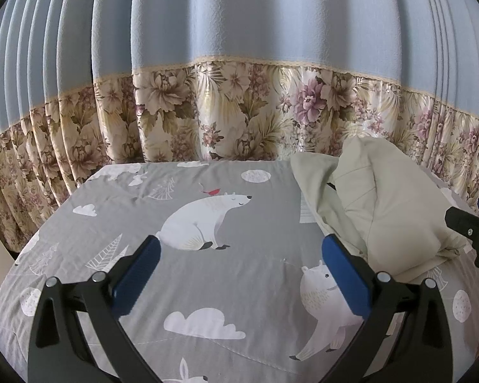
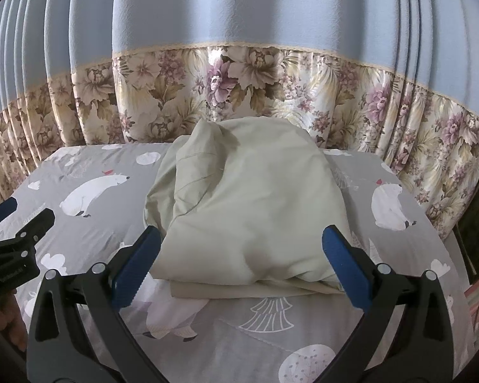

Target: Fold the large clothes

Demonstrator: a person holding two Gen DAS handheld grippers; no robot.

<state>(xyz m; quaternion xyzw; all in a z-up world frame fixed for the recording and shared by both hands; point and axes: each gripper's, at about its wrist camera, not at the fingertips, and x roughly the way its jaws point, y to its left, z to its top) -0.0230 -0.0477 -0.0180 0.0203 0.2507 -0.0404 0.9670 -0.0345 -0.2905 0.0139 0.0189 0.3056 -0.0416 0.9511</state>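
Observation:
A pale green garment (image 2: 252, 207) lies bundled and roughly folded on the grey bedsheet with polar bears (image 2: 92, 223). In the right wrist view it sits straight ahead, and my right gripper (image 2: 241, 245) is open, its blue pads (image 2: 345, 265) spread on either side of the bundle's near edge without touching it. In the left wrist view the same garment (image 1: 383, 204) lies to the right. My left gripper (image 1: 239, 255) is open over bare sheet, holding nothing. Each view shows the other gripper at its edge: the right gripper (image 1: 475, 233) and the left gripper (image 2: 12, 233).
A blue curtain with a floral lower band (image 1: 239, 105) hangs close behind the bed's far edge. A dark piece of furniture (image 2: 475, 223) stands at the bed's right side. A hand (image 2: 12, 328) shows at the lower left of the right wrist view.

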